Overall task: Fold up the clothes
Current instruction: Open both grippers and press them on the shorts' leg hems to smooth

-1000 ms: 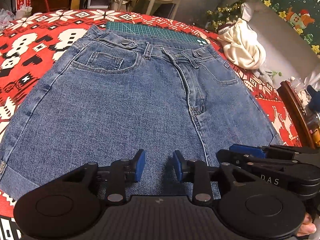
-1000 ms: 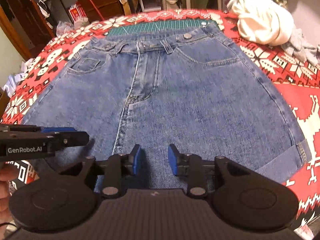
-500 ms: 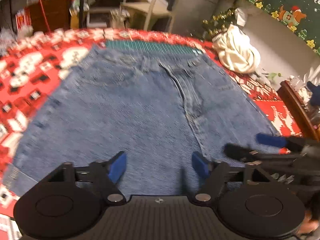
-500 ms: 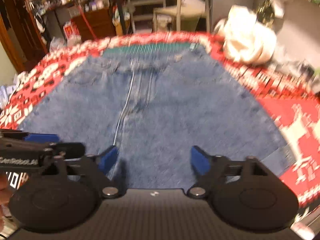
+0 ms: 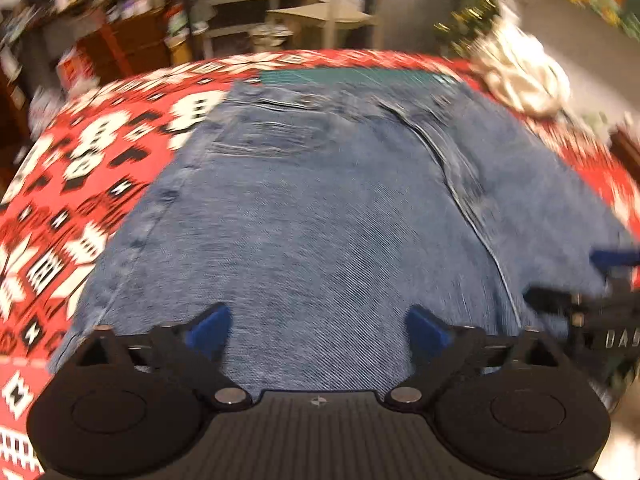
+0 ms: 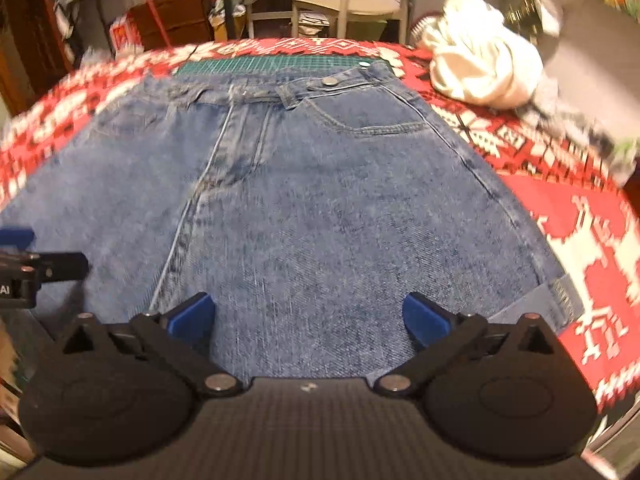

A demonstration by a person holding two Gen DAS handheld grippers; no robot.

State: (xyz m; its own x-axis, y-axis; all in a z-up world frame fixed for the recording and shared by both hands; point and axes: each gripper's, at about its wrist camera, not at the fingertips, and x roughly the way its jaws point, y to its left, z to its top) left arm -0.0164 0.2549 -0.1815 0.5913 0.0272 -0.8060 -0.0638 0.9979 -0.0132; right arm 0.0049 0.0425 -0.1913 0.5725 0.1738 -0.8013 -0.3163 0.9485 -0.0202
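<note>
Blue denim shorts (image 5: 320, 208) lie flat, front up, on the red patterned tablecloth (image 5: 80, 184), waistband at the far side; they also show in the right wrist view (image 6: 320, 200). My left gripper (image 5: 318, 330) is open wide and empty above the shorts' near hem, left of the fly seam. My right gripper (image 6: 306, 316) is open wide and empty above the near hem of the right leg. Each gripper shows at the edge of the other's view: the right gripper (image 5: 592, 300) and the left gripper (image 6: 36, 268). Both views are blurred by motion.
A crumpled white garment (image 6: 480, 68) lies at the far right of the table. A green cutting mat (image 6: 272, 65) peeks out beyond the waistband. Chairs (image 6: 344, 4) and cluttered shelves (image 6: 172, 20) stand behind the table.
Both grippers have opened from a narrow gap to wide open. Both have lifted and pulled back a little from the hem; the views have turned blurry.
</note>
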